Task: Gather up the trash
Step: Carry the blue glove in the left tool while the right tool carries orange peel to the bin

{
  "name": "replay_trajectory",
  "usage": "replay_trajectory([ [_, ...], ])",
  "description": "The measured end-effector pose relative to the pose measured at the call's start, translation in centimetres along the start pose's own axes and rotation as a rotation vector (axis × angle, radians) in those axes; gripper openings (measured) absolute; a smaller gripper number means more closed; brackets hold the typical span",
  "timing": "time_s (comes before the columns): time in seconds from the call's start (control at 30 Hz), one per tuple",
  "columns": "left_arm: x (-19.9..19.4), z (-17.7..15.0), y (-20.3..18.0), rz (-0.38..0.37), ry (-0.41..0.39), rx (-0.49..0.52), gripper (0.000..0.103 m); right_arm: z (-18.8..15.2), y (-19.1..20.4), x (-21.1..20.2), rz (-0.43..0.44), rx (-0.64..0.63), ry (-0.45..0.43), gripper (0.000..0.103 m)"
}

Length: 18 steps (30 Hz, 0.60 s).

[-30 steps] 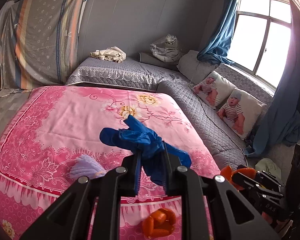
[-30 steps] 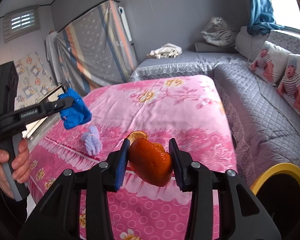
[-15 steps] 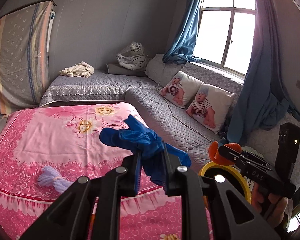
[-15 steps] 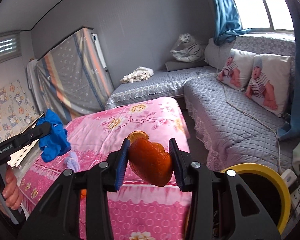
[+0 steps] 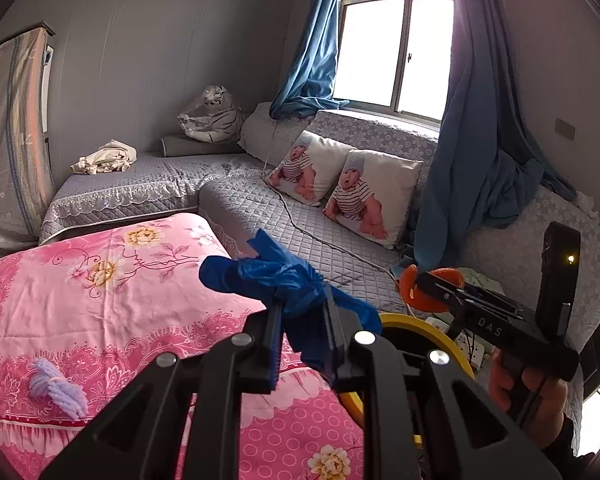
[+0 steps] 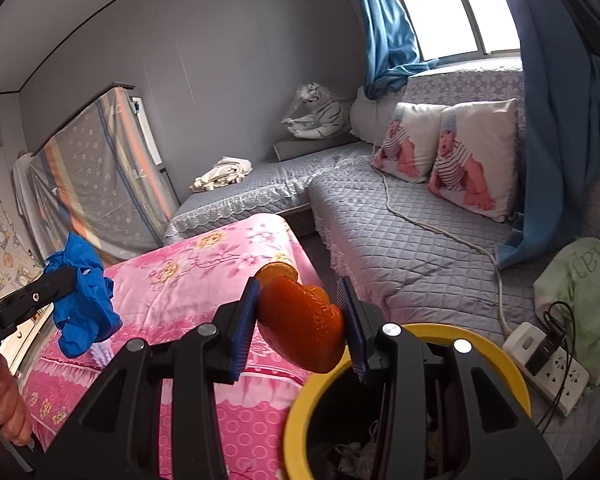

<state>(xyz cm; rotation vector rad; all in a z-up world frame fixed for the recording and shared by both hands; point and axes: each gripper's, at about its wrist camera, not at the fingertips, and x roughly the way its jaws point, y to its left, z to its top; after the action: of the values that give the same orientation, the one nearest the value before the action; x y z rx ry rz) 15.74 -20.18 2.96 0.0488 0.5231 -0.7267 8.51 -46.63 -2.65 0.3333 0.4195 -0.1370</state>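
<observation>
My left gripper [image 5: 300, 328] is shut on a crumpled blue glove [image 5: 276, 276] and holds it in the air past the pink bed's right edge; the glove also shows in the right wrist view [image 6: 82, 300]. My right gripper [image 6: 300, 316] is shut on an orange peel [image 6: 300, 324] and holds it just above the rim of a yellow-rimmed trash bin [image 6: 496, 350]. The bin's rim [image 5: 424, 330] and the peel [image 5: 414, 286] also show in the left wrist view. A lilac yarn bundle [image 5: 58, 394] lies on the pink bedspread [image 5: 100, 288].
A grey quilted corner sofa [image 6: 400, 248] carries two baby-print pillows [image 6: 444, 152], a plush tiger [image 6: 320, 114] and a cream cloth [image 6: 222, 172]. A white power strip [image 6: 548, 368] with a cable lies on the floor by the bin. Blue curtains [image 5: 460, 160] hang at the window.
Both grippers have swung right, away from the bed. The right gripper with the peel now sits over the bin's rim. The left gripper with the glove has come closer to the bin.
</observation>
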Motion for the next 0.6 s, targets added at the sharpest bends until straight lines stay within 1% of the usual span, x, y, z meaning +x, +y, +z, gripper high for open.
replay_trajectory([
  [0.27,2.8,-0.1,-3.3,-0.039,0.035,0.056,0.016,-0.8,-2.7,-0.1,-0.040,0.036,0.008,0.038],
  [0.43,5.2,-0.7,-4.8,-0.061,0.074,0.076,0.016,-1.4,-4.2,0.0,-0.072,0.057,0.016,0.038],
  [0.6,7.9,-1.6,-6.0,-0.095,0.124,0.083,0.016,-2.2,-6.0,0.6,-0.122,0.090,0.044,0.038],
])
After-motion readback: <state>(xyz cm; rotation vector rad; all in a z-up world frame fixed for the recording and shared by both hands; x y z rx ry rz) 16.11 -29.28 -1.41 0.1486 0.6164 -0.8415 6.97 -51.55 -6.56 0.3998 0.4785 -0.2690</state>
